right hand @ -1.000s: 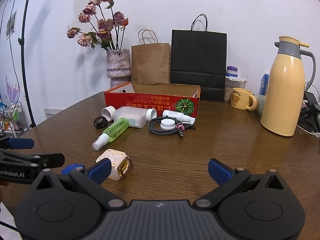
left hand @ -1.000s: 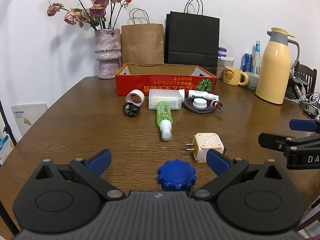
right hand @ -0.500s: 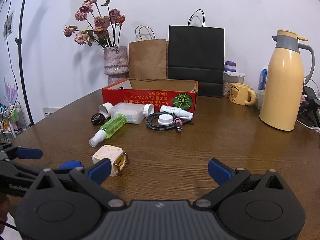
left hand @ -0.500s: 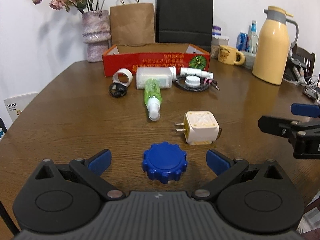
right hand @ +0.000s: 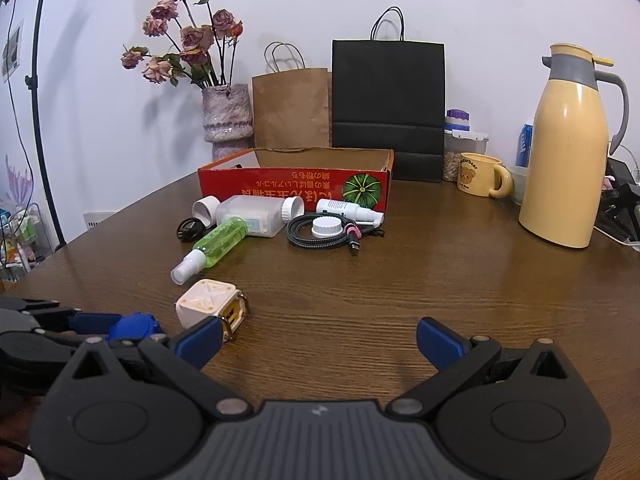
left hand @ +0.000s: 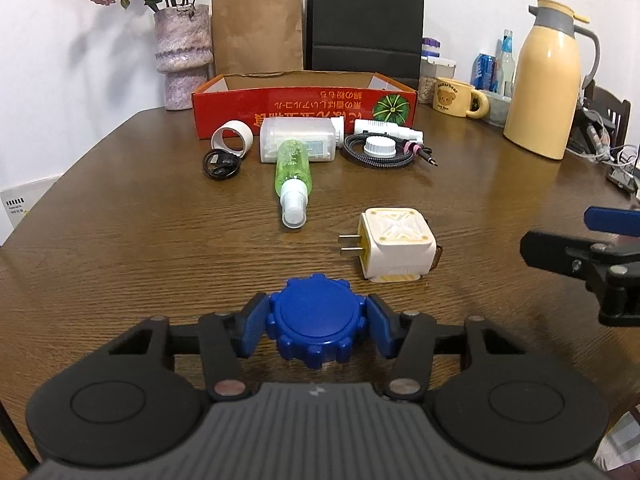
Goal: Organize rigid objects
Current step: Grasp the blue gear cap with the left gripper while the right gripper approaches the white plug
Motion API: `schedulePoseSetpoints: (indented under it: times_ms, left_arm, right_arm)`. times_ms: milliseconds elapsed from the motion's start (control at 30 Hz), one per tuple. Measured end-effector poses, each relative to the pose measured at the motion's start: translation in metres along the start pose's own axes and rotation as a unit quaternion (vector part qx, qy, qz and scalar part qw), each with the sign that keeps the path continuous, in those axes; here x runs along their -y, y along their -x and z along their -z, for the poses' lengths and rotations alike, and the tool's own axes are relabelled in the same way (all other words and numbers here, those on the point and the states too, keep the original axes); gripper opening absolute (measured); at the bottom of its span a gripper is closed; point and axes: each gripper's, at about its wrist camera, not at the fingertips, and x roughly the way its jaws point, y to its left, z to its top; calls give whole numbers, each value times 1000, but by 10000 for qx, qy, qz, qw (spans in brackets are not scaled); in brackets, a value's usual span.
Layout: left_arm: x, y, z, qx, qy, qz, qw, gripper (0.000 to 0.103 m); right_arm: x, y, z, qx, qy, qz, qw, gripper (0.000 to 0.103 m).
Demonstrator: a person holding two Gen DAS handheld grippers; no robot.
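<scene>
A blue ridged cap lies on the wooden table between the blue pads of my left gripper. Its jaws are closing and the pads touch the cap's two sides. From the right wrist view the same cap shows at the lower left. A white plug adapter sits just beyond it to the right. Further back lie a green spray bottle, a clear bottle and a coiled cable, in front of the red box. My right gripper stands open and empty above the table.
A yellow thermos, a mug and cans stand at the back right. A vase of dried flowers and two paper bags stand behind the box. A white ring and a small black cable lie left of the bottles.
My left gripper moved forward and down over the blue cap, and its jaws came in from wide open onto the cap's sides. The right gripper stayed put.
</scene>
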Motion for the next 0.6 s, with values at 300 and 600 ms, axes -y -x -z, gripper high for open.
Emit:
schedulePoseSetpoints:
  times_ms: [300,600]
  left_arm:
    - [-12,7,-2,157,145,-36,9998,54]
    - [-43,20,-3,417,377,-237,9981,54]
  right_arm:
    - [-7,-6,-1,-106,86,-27,9999,103]
    - [-34,-22,-6,-235,196,-302,9991,103]
